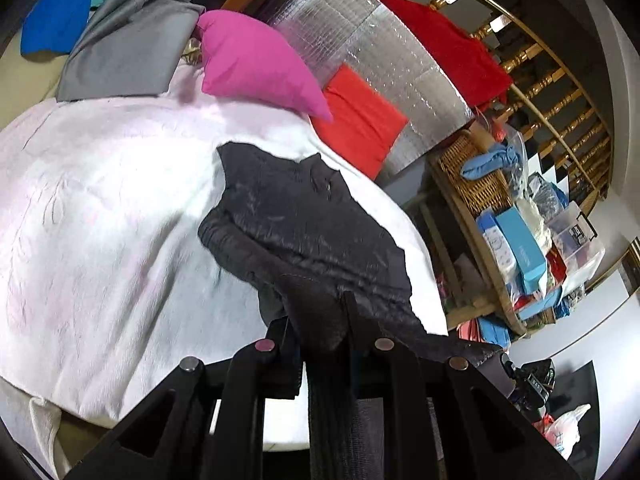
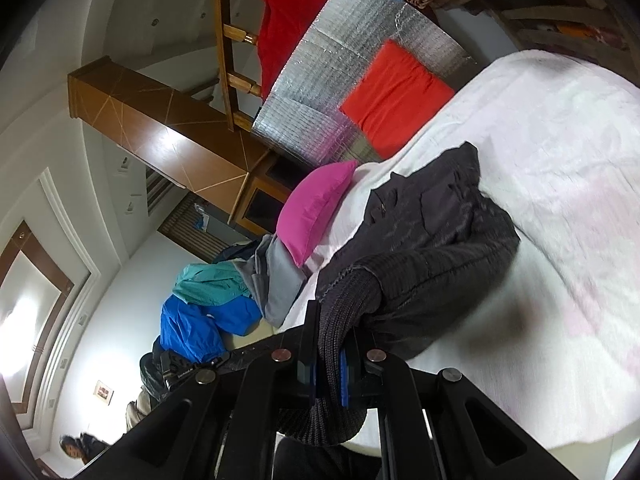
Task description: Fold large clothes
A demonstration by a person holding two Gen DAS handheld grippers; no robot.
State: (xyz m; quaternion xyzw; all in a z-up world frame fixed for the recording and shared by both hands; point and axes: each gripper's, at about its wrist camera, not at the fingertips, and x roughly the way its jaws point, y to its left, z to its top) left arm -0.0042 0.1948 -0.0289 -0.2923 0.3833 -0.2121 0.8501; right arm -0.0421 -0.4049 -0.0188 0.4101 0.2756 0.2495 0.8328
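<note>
On the white-covered bed (image 1: 100, 200), the dark jacket (image 1: 304, 232) lies partly raised: left gripper (image 1: 320, 320) and right gripper (image 2: 332, 360) each clench its hem, apparently to carry one edge over for folding.

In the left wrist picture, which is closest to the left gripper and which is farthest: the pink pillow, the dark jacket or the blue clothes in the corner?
1. Dark jacket: pinched in the left gripper, spread just ahead on the white bedspread.
2. Pink pillow: beyond the jacket, up the bed.
3. Blue clothes: far top-left corner, past the grey garment.
</note>
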